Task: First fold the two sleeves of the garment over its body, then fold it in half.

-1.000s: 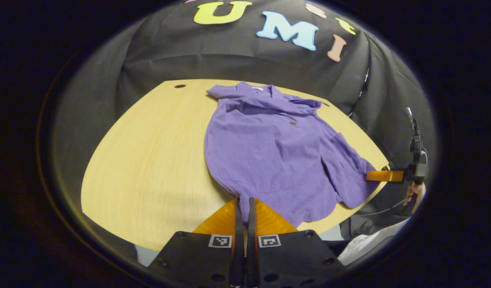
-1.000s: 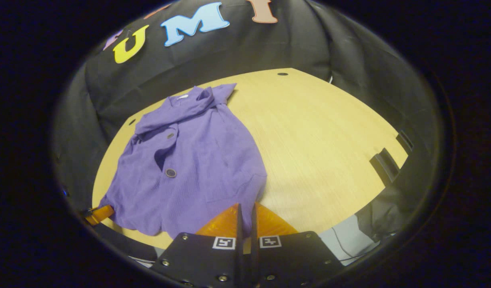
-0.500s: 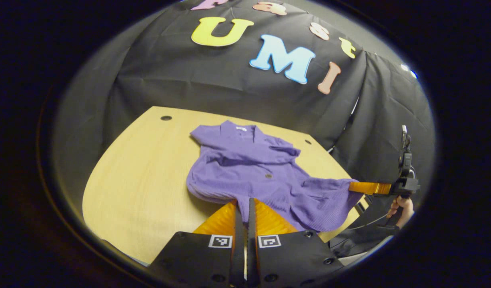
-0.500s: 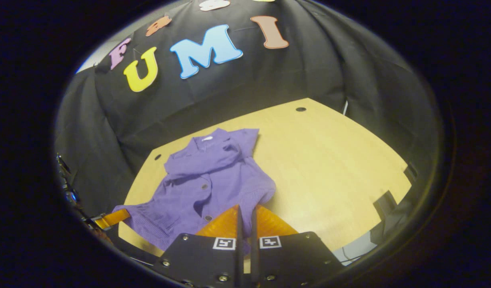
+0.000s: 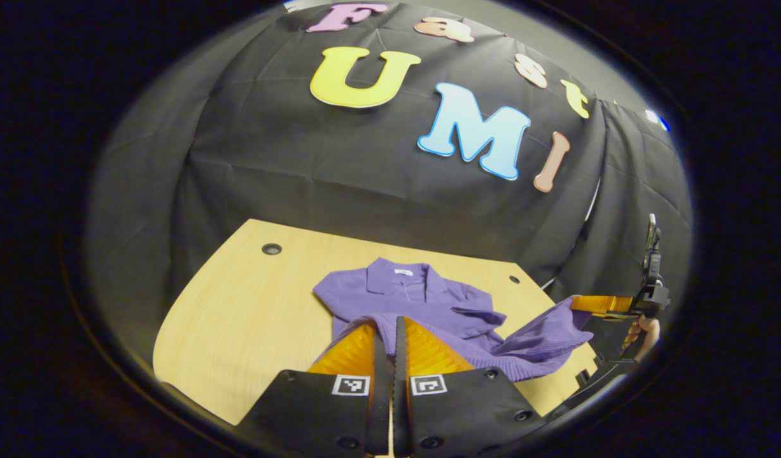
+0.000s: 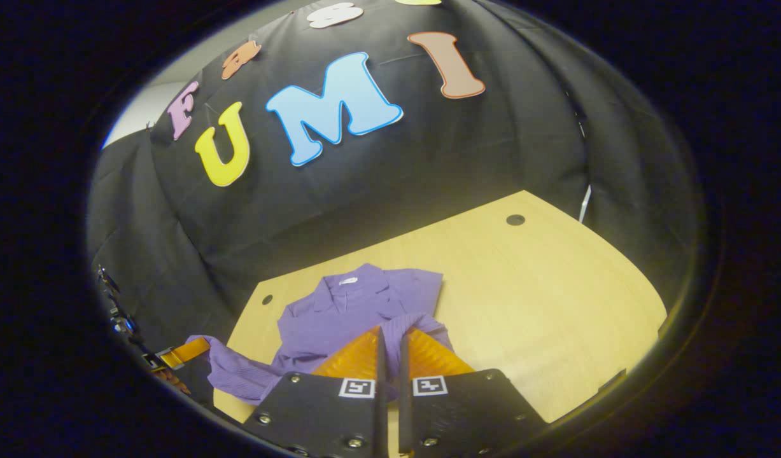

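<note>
Half-fold in hand: left gripper point(image 5: 385, 331) and right gripper point(image 6: 390, 340) each pinch the garment point(image 5: 422, 305) hem (raised); next, carry it toward the collar point(image 5: 403, 280).

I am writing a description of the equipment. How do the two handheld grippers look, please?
Each gripper, left and right, has a black angular body with screws and two small square black-and-white marker tags beside the finger slot. The fingers are ribbed wedges.

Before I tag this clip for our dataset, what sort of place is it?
Likely a recording booth, not a home: a black cloth wall behind a bare wooden table holding one purple garment.
</note>
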The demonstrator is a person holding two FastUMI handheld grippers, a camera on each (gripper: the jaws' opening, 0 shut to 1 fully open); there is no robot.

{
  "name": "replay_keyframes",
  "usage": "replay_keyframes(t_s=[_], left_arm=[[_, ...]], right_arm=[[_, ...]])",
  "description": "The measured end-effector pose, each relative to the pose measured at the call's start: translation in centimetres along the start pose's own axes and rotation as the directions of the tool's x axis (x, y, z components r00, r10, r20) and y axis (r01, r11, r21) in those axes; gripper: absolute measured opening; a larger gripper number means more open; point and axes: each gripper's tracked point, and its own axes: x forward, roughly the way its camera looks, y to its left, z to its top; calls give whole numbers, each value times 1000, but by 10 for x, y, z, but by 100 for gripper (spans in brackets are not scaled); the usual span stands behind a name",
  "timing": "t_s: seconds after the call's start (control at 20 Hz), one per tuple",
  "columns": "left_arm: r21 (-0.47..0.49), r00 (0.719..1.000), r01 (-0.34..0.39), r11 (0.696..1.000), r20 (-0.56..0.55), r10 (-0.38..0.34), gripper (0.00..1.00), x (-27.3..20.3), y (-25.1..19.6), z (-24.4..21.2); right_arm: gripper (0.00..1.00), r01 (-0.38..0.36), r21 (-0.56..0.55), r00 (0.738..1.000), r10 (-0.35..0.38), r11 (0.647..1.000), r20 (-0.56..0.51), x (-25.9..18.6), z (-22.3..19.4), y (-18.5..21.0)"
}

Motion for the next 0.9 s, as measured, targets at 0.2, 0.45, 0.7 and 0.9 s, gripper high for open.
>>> replay_keyframes(t_s=[0.2,0.45,0.7,0.9], left_arm=[[-27,1000,-27,999,10,28,9,58,11,28],[-46,998,-67,997,0,67,9,136,28,49],[-67,993,-111,992,32,113,9,205,48,69],[-50,987,-153,987,31,155,8,244,63,67]], right_arm=[[7,-20,-18,1000,20,1000,-14,51,31,-3],[7,-53,-16,997,52,998,-52,120,59,-3],[7,-53,-48,996,49,997,-81,183,73,-16],[7,-35,-34,995,32,999,-93,228,75,-26]])
